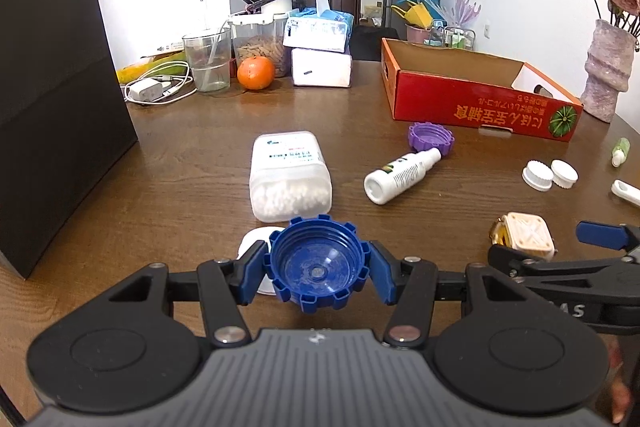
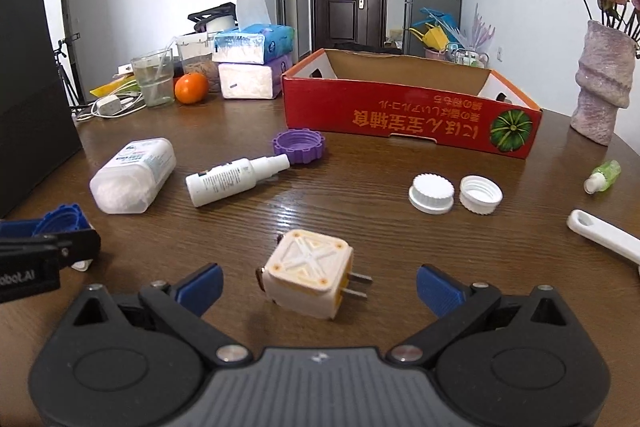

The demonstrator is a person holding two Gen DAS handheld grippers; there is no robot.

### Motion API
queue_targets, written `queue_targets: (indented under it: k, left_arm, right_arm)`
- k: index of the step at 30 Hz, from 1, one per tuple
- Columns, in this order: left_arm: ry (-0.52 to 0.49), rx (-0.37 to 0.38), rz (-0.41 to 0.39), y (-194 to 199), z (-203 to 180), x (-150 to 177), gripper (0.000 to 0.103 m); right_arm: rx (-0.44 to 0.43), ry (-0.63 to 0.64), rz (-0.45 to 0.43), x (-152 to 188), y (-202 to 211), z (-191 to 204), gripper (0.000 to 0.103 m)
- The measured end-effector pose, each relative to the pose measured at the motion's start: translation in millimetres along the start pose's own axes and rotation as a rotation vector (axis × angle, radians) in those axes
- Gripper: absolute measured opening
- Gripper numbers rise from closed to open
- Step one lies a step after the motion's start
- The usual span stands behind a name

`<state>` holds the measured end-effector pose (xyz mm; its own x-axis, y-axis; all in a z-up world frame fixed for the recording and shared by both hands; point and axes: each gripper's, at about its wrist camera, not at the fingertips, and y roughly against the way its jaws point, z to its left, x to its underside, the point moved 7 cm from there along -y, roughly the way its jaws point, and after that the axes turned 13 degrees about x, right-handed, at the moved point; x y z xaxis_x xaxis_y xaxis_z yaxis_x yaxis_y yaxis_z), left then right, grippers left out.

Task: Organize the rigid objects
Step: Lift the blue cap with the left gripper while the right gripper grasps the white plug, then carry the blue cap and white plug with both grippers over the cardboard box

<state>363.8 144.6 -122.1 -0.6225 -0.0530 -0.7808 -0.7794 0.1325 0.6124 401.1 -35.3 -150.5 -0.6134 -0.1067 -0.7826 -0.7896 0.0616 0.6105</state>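
- Here the left hand-held gripper (image 1: 319,273) is clamped on a blue cap (image 1: 319,263), its blue pads pressing the cap's ribbed sides, open side of the cap facing the camera, above the near part of the table (image 1: 192,147).
- The right hand-held gripper (image 2: 319,285) has its jaws wide apart, one on each side of a cream plug adapter (image 2: 306,277) that lies on the table with its prongs pointing right; the pads are not touching it.
- Toward the table's middle lie a clear box of cotton swabs (image 1: 290,175), a white spray bottle (image 1: 400,173) on its side and, just behind its nozzle, a purple cap (image 1: 431,135).
- Two white caps (image 2: 456,194) sit side by side to the right of the middle.
- A red cardboard box (image 2: 408,113) stands open beyond them.
- A vase (image 2: 602,87) stands by the right edge.
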Motion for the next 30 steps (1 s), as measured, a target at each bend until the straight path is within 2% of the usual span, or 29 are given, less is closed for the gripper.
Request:
queue_targets:
  k: [3,14,16,17,25,27,30]
  left_arm:
    - [0.005,0.001,-0.002,-3.8,2.7,-3.4,0.055]
    - [0.010,0.003,0.003,-11.2,6.1,-6.3,0.055]
    - [0.011,0.002,0.003,-11.1,5.9,-6.3,0.055]
    - [0.012,0.001,0.003,-11.3,5.5,-6.3,0.055]
    - [0.018,-0.004,-0.004,-5.5,2.0,-8.3,0.055]
    - [0.025,-0.003,-0.008,-4.3,0.9,-10.2,0.055]
    - [0.043,0.003,-0.015,-1.8,-2.2,-12.8,0.055]
  right_arm:
    - [0.004,-0.006,0.001,-2.2,-10.7,4.4,0.094]
    - [0.021,-0.034,0.012,-0.1,-32.2,7.2,0.082]
    - [0.002,-0.022,0.004,-0.4,-30.6,9.4,0.075]
    - [-0.005,-0.015,-0.004,-0.9,-29.4,10.2,0.068]
    - [-0.035,-0.033,-0.011,-2.7,-26.3,9.0,0.068]
    - [-0.054,-0.040,-0.023,-5.1,-23.8,8.6,0.058]
    - [-0.055,-0.045,-0.030,-6.2,-21.6,6.9,0.058]
